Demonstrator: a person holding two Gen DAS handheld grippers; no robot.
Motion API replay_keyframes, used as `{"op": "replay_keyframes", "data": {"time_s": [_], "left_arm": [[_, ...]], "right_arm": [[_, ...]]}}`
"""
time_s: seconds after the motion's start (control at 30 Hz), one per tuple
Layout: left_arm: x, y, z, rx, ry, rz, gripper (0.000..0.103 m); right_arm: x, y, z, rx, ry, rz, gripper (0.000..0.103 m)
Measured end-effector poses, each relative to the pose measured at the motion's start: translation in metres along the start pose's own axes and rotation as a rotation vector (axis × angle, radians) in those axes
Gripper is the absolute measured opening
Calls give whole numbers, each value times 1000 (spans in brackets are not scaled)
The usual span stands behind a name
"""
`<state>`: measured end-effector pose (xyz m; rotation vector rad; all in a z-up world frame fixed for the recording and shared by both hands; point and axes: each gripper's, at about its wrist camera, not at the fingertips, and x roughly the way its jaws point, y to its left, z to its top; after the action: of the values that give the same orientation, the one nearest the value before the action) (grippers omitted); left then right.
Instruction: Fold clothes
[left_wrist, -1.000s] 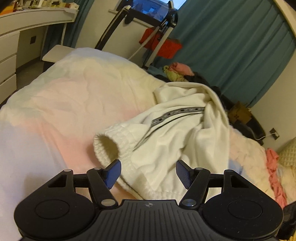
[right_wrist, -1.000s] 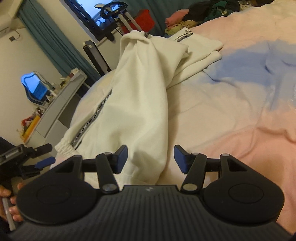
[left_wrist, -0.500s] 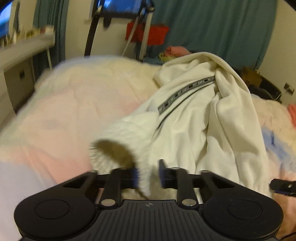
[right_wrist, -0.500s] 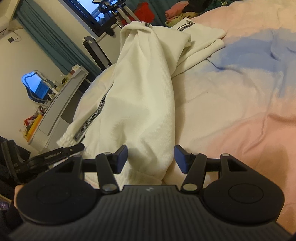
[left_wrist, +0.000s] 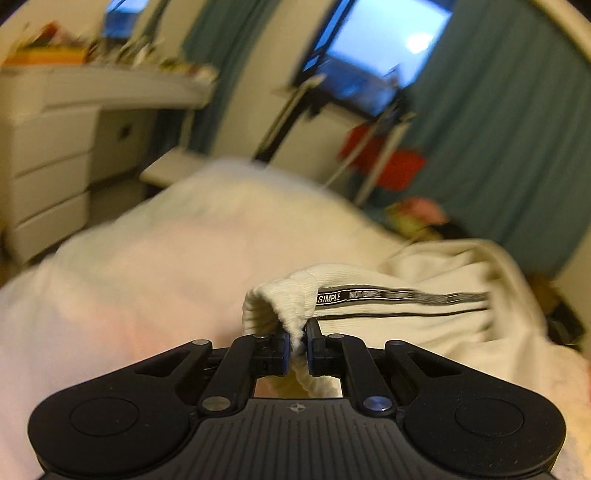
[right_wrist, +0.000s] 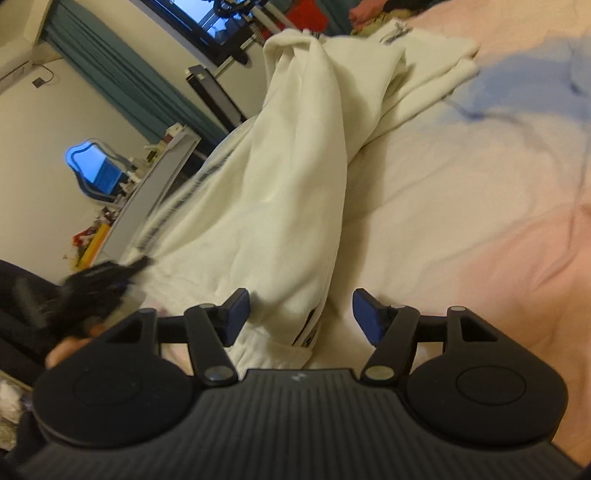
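Note:
Cream-white sweatpants (left_wrist: 424, 314) with a black lettered side stripe (left_wrist: 399, 295) lie rumpled on the bed. My left gripper (left_wrist: 297, 341) is shut on the ribbed cuff (left_wrist: 280, 299) and holds it lifted above the bed. In the right wrist view the sweatpants (right_wrist: 288, 184) run away from me in a long bunched fold. My right gripper (right_wrist: 301, 314) is open, its blue pads either side of the near end of the cloth, not closed on it. The left gripper (right_wrist: 99, 280) shows blurred at the left.
The bed has a pink, white and blue quilt (right_wrist: 480, 192). A white desk with drawers (left_wrist: 55, 147) stands at the left. A red crate on a frame (left_wrist: 384, 158), teal curtains (left_wrist: 498, 129) and a clothes pile (left_wrist: 417, 214) lie beyond the bed.
My left gripper closed on the cuff and lifted it, swinging left; its view is now blurred. My right gripper stayed open and moved slightly closer over the near end of the cloth.

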<state>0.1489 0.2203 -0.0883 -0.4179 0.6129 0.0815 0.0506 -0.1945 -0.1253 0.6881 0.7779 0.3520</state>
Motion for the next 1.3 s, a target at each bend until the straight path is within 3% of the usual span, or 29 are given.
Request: {"op": "replay_keyframes", "data": {"time_s": [0.13,0.23,0.3,0.37,0.5,0.63,0.73,0.8,0.83,0.9,0.97,1.1,1.3], "left_arm": [[8,9,1,-44,26,17,12],[-1,8,1,-6,13,20,18],[-8,9,1,3,2,23,49],[-17,9,2,15,-18,30,63],[-21,11,6,38,-67,61,78],[-3,15,7,-30,-24,60,78],[9,8,4,43,-29,43,74],[16,2,3,98,-36,28,59],[19,0,3,108,-41,23,57],[21,0,7,94,-47,23,41],[20,2,17,61,-45,18,38],[24,-8,54,25,-24,33,22],[39,-8,145,-3,-23,125,18]], "right_arm": [[12,-10,-4,89,43,50,80],[17,-18,-6,137,53,71,80],[21,-23,-6,163,46,91,80],[26,-28,-6,191,35,106,80],[36,-32,-4,219,20,151,79],[44,-29,-4,208,36,213,78],[46,-25,-5,183,44,203,61],[48,-23,-6,167,49,197,47],[48,-22,-7,158,52,193,39],[49,-18,-8,136,55,188,31],[45,-6,-10,105,53,187,24],[41,29,-21,46,40,208,19],[81,104,-27,27,10,290,17]]}}
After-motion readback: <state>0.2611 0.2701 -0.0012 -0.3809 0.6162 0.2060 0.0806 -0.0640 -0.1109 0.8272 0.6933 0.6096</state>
